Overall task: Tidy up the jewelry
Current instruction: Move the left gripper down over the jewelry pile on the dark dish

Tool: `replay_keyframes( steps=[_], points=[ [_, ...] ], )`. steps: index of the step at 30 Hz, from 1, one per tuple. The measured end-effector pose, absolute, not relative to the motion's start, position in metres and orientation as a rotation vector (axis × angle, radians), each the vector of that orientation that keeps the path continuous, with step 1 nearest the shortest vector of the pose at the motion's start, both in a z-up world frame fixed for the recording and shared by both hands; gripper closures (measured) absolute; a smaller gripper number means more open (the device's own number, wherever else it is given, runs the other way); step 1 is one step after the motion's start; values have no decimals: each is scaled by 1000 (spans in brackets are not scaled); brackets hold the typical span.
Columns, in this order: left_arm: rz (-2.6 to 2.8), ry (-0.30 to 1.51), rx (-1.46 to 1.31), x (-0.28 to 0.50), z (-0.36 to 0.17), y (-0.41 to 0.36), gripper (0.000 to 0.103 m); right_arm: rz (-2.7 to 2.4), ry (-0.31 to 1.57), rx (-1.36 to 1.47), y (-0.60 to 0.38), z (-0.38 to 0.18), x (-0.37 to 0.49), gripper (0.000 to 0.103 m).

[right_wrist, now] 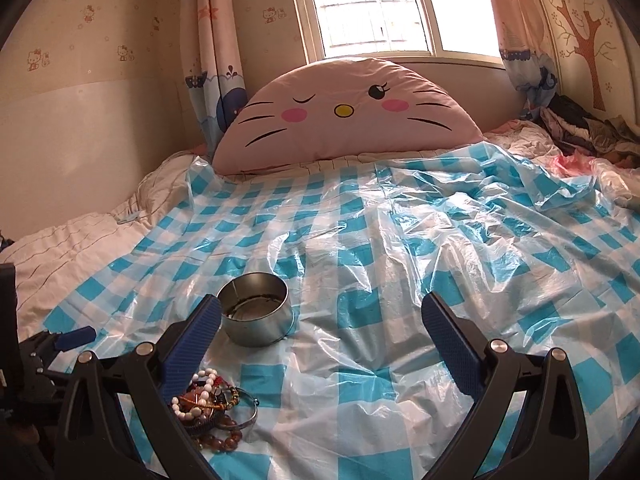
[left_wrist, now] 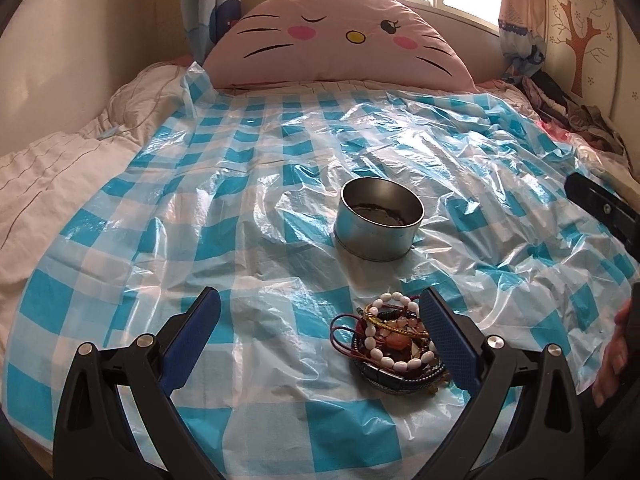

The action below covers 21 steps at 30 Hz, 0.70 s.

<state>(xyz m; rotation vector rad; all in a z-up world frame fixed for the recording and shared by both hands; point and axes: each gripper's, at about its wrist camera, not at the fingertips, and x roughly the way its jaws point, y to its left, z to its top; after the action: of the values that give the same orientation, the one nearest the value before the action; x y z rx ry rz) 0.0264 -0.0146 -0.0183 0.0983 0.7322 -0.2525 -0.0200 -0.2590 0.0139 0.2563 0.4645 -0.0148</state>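
Note:
A pile of bead bracelets, cords and bangles (left_wrist: 394,346) lies on a small dish on the blue-checked plastic sheet (left_wrist: 240,208). My left gripper (left_wrist: 320,316) is open, and the pile sits just inside its right finger. A round metal tin (left_wrist: 380,218) stands open beyond the pile. In the right wrist view the pile (right_wrist: 212,408) lies by the left finger of my open, empty right gripper (right_wrist: 320,316), and the tin (right_wrist: 256,308) stands just past that finger. The left gripper's finger (right_wrist: 76,336) shows at the far left.
A pink cat-face pillow (left_wrist: 340,40) leans at the head of the bed under the window. Crumpled clothes (left_wrist: 568,108) lie at the far right. A beige quilt (left_wrist: 60,168) shows at the left. My right gripper's black body (left_wrist: 600,208) and a hand (left_wrist: 616,352) show at the right edge.

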Motion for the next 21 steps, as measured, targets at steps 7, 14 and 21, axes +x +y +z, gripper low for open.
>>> replay_keyframes(
  steps=[7,14,21],
  points=[
    [-369,740,230,13,-30,-60,8,4,503,362,-277,-11,-15,7],
    [-428,831,179,25,-42,-67,40,28,511,403,-282,-14,-15,7],
    [-478,890,163,28,-54,-77,101,46,509,392,-277,-14,-14,7]
  ],
)
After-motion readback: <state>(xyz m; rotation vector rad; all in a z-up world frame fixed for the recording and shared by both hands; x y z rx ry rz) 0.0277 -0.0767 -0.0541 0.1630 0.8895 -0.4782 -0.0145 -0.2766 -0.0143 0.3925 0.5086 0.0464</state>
